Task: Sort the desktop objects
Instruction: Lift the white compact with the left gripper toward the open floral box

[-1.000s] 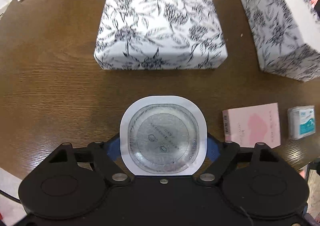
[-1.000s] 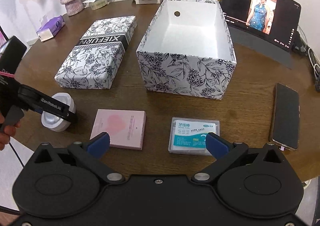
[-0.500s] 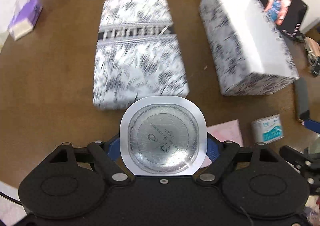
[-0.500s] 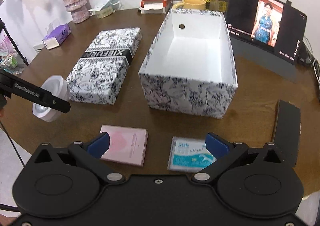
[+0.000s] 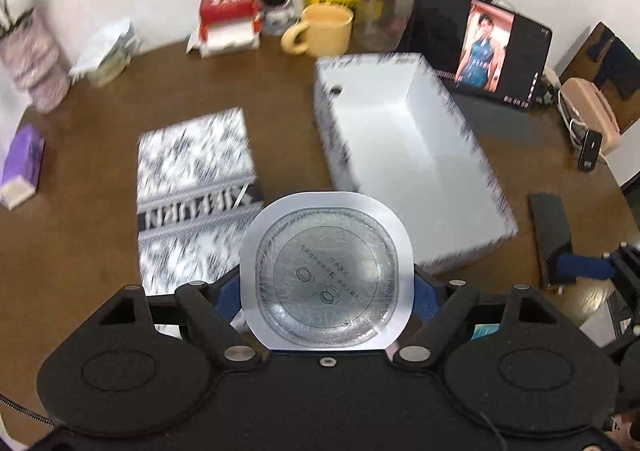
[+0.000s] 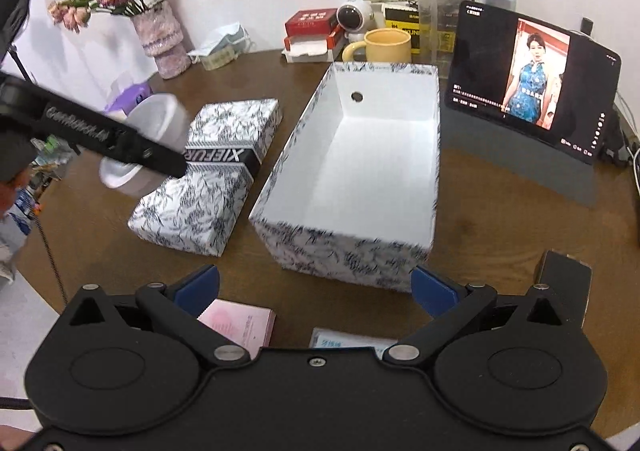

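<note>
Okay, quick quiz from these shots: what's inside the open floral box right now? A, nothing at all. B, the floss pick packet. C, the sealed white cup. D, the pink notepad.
A: the open floral box shows only its bare white inside, while the sealed white cup is clamped in the left gripper and the pink notepad lies on the table in front of the box.

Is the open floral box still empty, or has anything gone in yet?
Empty. The right wrist view shows the box's bare white floor. The sealed cup is held in the left gripper, not in the box.
</note>
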`<move>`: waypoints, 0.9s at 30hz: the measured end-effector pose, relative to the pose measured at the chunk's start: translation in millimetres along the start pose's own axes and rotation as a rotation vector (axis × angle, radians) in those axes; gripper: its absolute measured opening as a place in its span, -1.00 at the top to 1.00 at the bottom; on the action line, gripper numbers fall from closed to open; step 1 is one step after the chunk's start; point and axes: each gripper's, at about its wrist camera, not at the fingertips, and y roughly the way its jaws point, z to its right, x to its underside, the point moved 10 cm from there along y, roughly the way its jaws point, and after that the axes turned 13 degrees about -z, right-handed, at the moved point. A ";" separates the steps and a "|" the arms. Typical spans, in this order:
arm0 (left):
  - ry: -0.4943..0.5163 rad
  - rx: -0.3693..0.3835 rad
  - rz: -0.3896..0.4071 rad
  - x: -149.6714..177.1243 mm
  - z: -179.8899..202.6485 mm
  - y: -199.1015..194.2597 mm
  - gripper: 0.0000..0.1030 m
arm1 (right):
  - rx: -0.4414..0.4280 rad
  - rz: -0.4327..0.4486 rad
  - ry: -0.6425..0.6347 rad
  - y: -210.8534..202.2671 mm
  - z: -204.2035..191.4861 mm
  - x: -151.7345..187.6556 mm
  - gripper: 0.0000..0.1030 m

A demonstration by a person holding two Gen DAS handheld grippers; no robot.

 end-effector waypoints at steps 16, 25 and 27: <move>0.102 -0.087 0.008 -93.0 65.1 20.5 -0.55 | -0.094 0.046 -0.017 -16.9 29.9 -21.8 -1.00; 0.228 -0.136 -0.036 -142.2 75.5 64.4 -0.55 | -0.062 0.055 0.054 -10.3 49.1 -33.0 -1.00; 0.244 -0.134 -0.054 -151.0 76.4 78.2 -0.55 | -0.051 0.037 0.060 -2.2 52.6 -36.2 -1.00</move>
